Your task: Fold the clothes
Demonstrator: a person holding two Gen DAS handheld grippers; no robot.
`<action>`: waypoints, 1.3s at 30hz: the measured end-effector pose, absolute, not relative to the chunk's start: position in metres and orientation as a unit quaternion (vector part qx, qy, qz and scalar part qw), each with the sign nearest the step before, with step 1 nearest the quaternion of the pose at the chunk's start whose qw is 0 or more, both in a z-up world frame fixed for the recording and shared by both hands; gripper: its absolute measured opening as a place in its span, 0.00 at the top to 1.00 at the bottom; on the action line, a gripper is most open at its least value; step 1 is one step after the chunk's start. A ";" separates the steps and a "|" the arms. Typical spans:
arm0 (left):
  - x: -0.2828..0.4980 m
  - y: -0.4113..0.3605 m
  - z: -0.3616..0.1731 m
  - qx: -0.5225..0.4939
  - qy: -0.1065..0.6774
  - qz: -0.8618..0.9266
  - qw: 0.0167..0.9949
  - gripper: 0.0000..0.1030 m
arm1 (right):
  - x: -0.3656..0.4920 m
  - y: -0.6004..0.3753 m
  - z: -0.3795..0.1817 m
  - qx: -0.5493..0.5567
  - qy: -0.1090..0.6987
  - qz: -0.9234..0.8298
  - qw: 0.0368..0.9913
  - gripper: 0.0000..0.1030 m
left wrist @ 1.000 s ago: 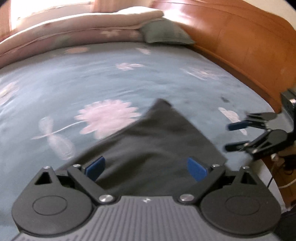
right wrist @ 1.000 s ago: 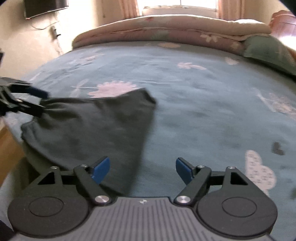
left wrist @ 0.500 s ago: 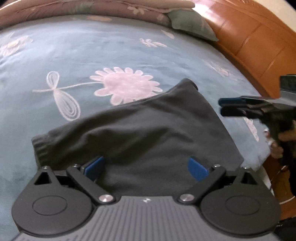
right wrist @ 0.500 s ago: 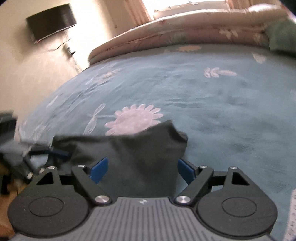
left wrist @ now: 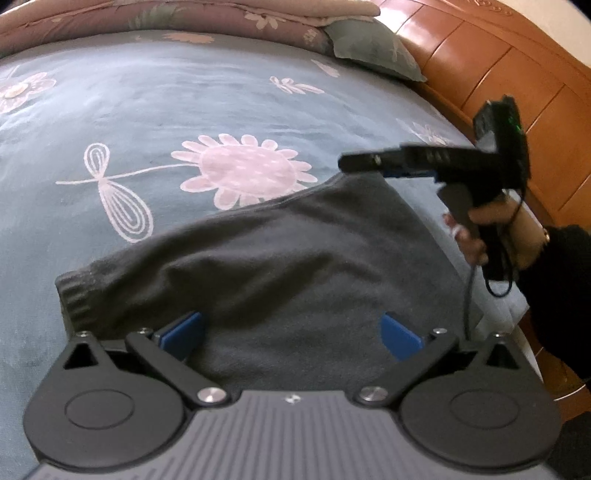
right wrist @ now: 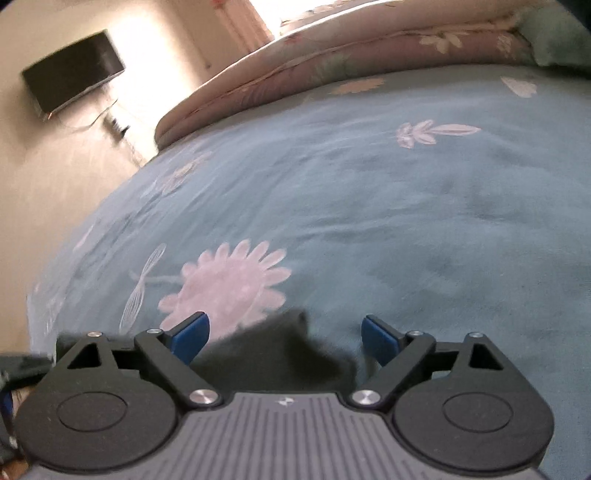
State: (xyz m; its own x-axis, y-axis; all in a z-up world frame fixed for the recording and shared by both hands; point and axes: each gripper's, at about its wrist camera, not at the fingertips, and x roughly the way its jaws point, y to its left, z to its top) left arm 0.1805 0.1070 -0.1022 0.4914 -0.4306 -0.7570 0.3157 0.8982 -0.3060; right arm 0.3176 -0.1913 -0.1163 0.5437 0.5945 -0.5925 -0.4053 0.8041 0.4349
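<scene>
1. A dark grey knit garment [left wrist: 295,266] is lying flat on the blue flowered bedspread [left wrist: 221,103], close to the bed's near edge.
2. Its ribbed cuff [left wrist: 75,295] is pointing toward the left in the left wrist view.
3. Its far corner [right wrist: 291,325] is lying just beside the large pink flower print [left wrist: 243,170].

Soft daylight enters from a blown-out window [right wrist: 258,14] behind the folded quilt [right wrist: 369,48], washing the wall beside it in glare, while the blue bedspread [left wrist: 184,110] below is evenly, dimly lit. Fisheye distortion curves the bedspread, with dark vignetting at the corners. The right wrist view is motion-blurred throughout; the left is sharper.
</scene>
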 end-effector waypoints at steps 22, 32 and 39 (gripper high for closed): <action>0.180 0.123 -0.061 -0.056 0.388 -0.209 0.896 0.01 | 0.263 -0.153 -0.078 -0.003 0.325 0.350 0.879 0.10; 0.190 0.166 -0.101 -0.138 0.410 -0.229 0.872 0.01 | 0.276 -0.148 -0.115 -0.063 0.366 0.318 0.872 0.09; 0.171 0.123 -0.067 -0.059 0.405 -0.267 0.872 0.02 | 0.229 -0.163 -0.088 -0.054 0.366 0.342 0.864 0.08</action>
State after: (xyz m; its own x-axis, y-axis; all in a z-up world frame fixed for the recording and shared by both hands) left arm 0.1709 0.1226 -0.0665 0.5293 -0.5141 -0.6750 0.4183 0.8502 -0.3196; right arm 0.2286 -0.1629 -0.0877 0.4973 0.5514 -0.6698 -0.6306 0.7600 0.1575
